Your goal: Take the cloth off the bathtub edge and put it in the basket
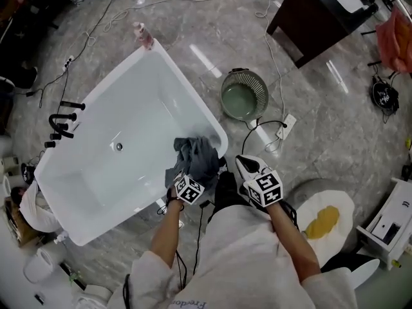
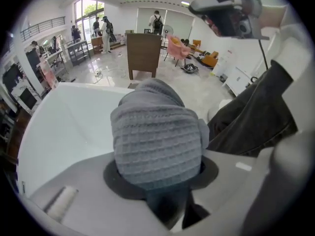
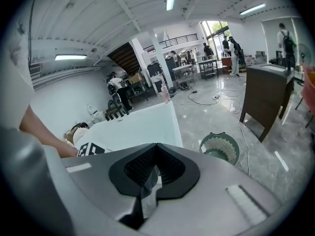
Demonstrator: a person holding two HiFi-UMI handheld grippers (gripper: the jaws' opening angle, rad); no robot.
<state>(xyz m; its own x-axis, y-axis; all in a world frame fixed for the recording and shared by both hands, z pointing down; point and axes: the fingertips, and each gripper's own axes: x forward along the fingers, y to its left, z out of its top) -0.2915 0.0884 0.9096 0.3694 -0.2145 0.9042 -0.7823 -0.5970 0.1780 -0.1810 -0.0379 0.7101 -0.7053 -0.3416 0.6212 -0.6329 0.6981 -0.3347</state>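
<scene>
A grey waffle-weave cloth [image 1: 196, 154] lies bunched over the near right corner of the white bathtub [image 1: 188, 85]. My left gripper [image 1: 192, 174] is at the cloth's near side. In the left gripper view the cloth [image 2: 157, 134] fills the space between the jaws, and the left gripper [image 2: 162, 181] is shut on it. My right gripper [image 1: 242, 164] hangs just right of the tub corner, close to my body, shut with nothing in it [image 3: 147, 176]. The round green basket [image 1: 244, 96] stands on the floor beyond the tub's right side, and the right gripper view shows the basket [image 3: 220, 148] too.
A pink bottle [image 1: 143, 36] stands on the tub's far corner, and black taps [image 1: 62, 121] on its left rim. Cables and a power strip [image 1: 287, 124] lie on the floor near the basket. A dark cabinet [image 1: 315, 15] stands further back. A white mat with a yellow thing [image 1: 324, 221] is at my right.
</scene>
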